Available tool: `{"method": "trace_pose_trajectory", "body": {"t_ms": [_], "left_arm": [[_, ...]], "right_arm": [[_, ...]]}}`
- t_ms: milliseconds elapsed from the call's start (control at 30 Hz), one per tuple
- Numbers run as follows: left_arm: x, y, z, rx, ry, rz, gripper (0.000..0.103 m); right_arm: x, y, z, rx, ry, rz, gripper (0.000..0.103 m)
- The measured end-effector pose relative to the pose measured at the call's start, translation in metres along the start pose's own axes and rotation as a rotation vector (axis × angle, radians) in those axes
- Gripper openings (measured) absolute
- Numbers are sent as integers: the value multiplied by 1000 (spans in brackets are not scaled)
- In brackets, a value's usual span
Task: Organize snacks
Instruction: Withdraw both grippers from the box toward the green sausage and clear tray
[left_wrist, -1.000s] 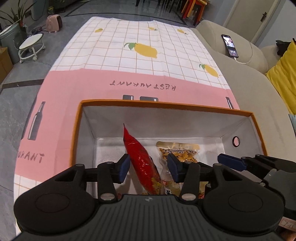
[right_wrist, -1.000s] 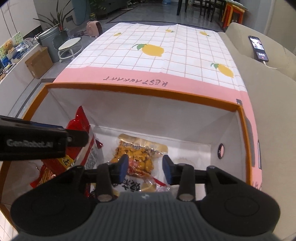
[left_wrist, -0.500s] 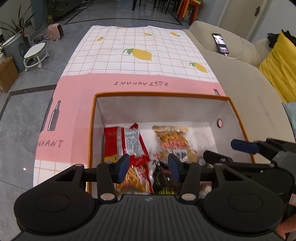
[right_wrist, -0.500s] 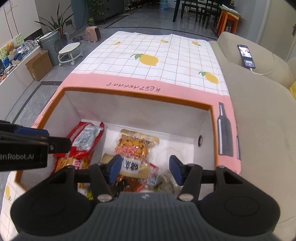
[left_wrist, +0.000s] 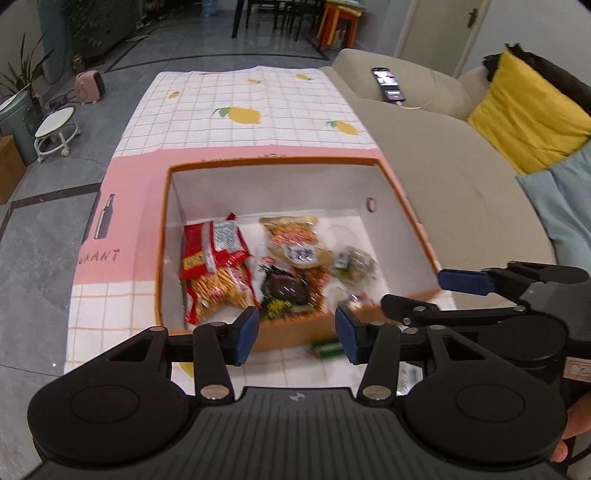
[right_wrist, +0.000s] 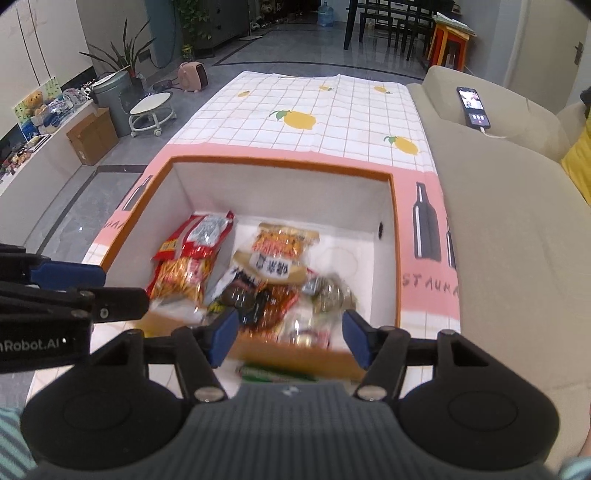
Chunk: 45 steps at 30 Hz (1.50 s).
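Note:
An orange-rimmed white box (left_wrist: 273, 160) (right_wrist: 280, 162) stands on the tablecloth and holds several snack packs: a red pack (left_wrist: 214, 266) (right_wrist: 188, 262) at the left, a yellow-orange pack (left_wrist: 295, 240) (right_wrist: 280, 247) in the middle, and a dark pack (left_wrist: 286, 290) (right_wrist: 255, 299) in front. My left gripper (left_wrist: 295, 334) is open and empty above the box's near wall. My right gripper (right_wrist: 288, 334) is open and empty there too, and shows at the right of the left wrist view (left_wrist: 417, 295). A green packet (left_wrist: 327, 349) (right_wrist: 277, 374) lies on the cloth in front of the box.
A beige sofa (right_wrist: 498, 206) runs along the table's right side, with a phone (left_wrist: 388, 83) on its arm and a yellow cushion (left_wrist: 528, 118). A stool (right_wrist: 151, 110) and a cardboard box (right_wrist: 92, 134) stand on the floor at the left.
Both grippers have pulled back and up out of the box. The red pack, upright between the left fingers a second ago, now lies flat in the box. The green packet has come into view.

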<state>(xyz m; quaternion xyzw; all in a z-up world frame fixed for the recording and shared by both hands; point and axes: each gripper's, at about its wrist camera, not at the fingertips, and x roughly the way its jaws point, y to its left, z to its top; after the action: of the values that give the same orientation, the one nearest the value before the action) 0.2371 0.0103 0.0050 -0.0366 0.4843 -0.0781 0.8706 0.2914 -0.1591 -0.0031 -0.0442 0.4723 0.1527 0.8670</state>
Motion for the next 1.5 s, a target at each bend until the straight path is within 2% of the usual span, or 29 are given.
{"method": "trace_pose_trajectory", "body": {"t_ms": [233, 467, 567, 700, 867, 1000, 1233, 1500], "left_arm": [[-24, -21, -44, -8, -83, -30, 56], [-32, -36, -96, 74, -182, -62, 56], [-27, -45, -115, 142, -198, -51, 56], [-11, -50, -131, 184, -176, -62, 56], [14, -57, -136, 238, -141, -60, 56], [37, -61, -132, 344, -134, -52, 56], [86, -59, -123, 496, -120, 7, 56], [127, -66, -119, 740, -115, 98, 56]], "right_arm": [[-30, -3, -52, 45, -47, 5, 65], [-54, -19, -124, 166, -139, 8, 66], [-55, -26, -155, 215, -175, -29, 66], [-49, -33, -182, 242, -189, -89, 66], [-34, -46, -185, 279, -177, -107, 68], [-18, -51, -186, 290, -172, -90, 71], [19, -46, -181, 232, -121, -86, 71], [52, -44, -173, 232, -83, -61, 71]]}}
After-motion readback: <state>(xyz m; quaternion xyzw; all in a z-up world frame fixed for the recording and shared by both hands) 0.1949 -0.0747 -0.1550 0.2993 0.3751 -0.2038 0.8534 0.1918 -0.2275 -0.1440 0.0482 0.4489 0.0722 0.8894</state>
